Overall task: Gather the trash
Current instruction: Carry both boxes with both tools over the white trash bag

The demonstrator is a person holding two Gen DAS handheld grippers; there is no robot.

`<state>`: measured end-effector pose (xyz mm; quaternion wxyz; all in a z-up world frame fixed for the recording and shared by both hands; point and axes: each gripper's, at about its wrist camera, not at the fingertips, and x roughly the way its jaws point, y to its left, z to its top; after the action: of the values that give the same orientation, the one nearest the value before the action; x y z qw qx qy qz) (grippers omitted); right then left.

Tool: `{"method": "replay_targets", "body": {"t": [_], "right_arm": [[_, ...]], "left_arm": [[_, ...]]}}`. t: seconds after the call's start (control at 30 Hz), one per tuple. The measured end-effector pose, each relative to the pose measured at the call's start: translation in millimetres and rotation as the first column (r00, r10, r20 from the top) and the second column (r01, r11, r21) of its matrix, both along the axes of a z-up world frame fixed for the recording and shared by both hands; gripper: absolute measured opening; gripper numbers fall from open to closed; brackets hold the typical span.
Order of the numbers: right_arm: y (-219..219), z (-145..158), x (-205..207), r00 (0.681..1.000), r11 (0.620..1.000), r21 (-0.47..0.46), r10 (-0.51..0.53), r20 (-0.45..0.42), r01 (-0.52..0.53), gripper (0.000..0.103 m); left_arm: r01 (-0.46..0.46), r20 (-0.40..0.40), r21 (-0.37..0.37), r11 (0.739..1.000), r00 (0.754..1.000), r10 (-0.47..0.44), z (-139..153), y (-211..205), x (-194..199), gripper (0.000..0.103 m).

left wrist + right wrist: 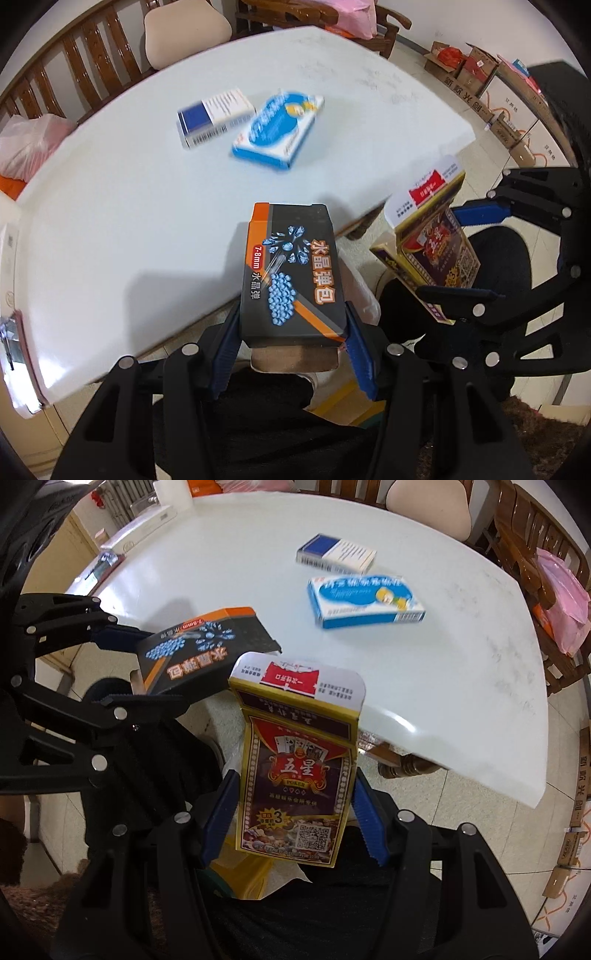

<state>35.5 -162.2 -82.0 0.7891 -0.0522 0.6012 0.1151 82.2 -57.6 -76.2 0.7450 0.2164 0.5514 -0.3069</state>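
Note:
My left gripper (pixel 291 332) is shut on a black and orange box (pixel 291 273), held off the near edge of the white table (pixel 110 206). My right gripper (pixel 295 808) is shut on a yellow and red poker card box (pixel 299 771) with its flap open. Each gripper shows in the other view: the right one (pixel 458 254) with the card box (pixel 432 240), the left one (pixel 140 668) with the black box (pixel 199 650). A light blue box (pixel 277 129) (pixel 364 600) and a blue and white box (pixel 214 116) (pixel 336 554) lie on the table.
A white and yellow plastic bag (pixel 251 871) hangs below the grippers. Wooden chairs (pixel 92 48) stand around the table. A pink bag (pixel 565 605) sits on a chair. Cardboard boxes (pixel 476 70) line the floor by the wall.

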Motion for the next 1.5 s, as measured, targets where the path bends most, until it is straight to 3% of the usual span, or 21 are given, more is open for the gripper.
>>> {"method": "replay_targets", "body": {"t": [0.4,0.7,0.8,1.07,1.5], "right_arm": [[17,-52,-15,0.999,1.0,0.0,0.016,-0.031,-0.016,0.06],[22,-111,-14,0.996,1.0,0.007,-0.015,-0.086,0.015,0.06],[19,-136,-9,0.993,0.999,0.008,-0.036,-0.11,0.037,0.06],[11,-194,3,0.984,0.998,-0.01,-0.068,-0.167,0.067,0.06],[-3,-305,35,0.937,0.987,0.031,-0.138,-0.321,0.157,0.06]], "left_arm": [[0.017,-0.034,-0.011,1.0,0.999,-0.017,-50,6,-26,0.052],[0.006,-0.127,-0.022,1.0,0.992,-0.009,-115,7,-20,0.052],[0.007,-0.201,-0.047,0.999,0.98,-0.017,-144,9,-15,0.052],[-0.05,-0.333,0.007,0.999,0.942,0.049,-218,9,11,0.052],[-0.113,-0.445,0.102,0.988,0.883,0.147,-299,-10,41,0.052]]}}
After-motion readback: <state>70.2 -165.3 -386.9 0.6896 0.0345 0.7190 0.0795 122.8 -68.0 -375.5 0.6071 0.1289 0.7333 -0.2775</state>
